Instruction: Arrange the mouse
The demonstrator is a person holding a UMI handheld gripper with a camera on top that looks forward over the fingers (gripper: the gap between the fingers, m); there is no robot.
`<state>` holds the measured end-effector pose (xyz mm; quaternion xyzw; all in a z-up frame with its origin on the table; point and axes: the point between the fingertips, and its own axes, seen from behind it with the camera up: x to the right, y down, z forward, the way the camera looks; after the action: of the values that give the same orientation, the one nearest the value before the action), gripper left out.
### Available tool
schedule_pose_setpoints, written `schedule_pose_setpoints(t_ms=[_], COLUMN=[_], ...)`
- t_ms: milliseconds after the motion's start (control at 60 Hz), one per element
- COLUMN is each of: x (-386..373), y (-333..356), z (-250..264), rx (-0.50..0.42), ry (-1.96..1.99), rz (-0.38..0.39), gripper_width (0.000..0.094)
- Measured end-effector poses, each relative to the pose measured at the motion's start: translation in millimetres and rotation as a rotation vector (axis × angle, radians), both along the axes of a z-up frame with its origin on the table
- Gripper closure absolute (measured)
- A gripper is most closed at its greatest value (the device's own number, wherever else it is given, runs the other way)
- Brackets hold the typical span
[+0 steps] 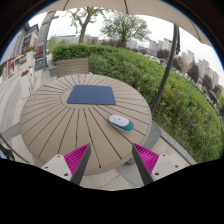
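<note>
Gripper (108,160) open, nothing between the fingers, hovering above the near edge of the round slatted table (50,125). Mouse (121,123) sits on bare slats just ahead, toward the right finger, near but off the blue mousepad (91,95). Risk: the smooth rounded shell could squirt out of an off-centre pinch, or a nudge could slide it toward the table edge.

A round slatted wooden tabletop (60,125) carries a dark blue mat (91,95) beyond the claw and a mouse (121,122) just ahead of it.
</note>
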<state>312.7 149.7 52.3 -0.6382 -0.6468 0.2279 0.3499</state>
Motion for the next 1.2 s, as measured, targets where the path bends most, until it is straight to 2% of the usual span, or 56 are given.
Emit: schedule_pose_setpoints(t_ms=[100, 183, 383, 700, 917, 1067, 1100, 1117, 1150, 1167, 1200], x=[-6, -16, -59, -134, -171, -175, -175, -175, -176, -176, -175], y=[33, 49, 72, 83, 97, 96, 95, 93, 86, 84, 83], z=[-7, -12, -32, -63, -67, -71, -71, -71, -71, -71, -69], rx=[0.004, -0.007, -0.024, -0.066, -0.104, -0.142, -0.134, -0.129, -0.128, -0.127, -0.118], ry=[0.008, 0.024, 0.056, 0.043, 0.011, -0.014, -0.02, -0.022, -0.027, -0.03, -0.041], rz=[-0.053, -0.068, -0.063, 0.002, -0.021, -0.041, -0.036, -0.025, 0.004, 0.018, 0.026], gripper_width=[0.0077, 0.0078, 0.0079, 0.0082, 0.0085, 0.012, 0.0151, 0.0197, 0.0369, 0.0425, 0.0461])
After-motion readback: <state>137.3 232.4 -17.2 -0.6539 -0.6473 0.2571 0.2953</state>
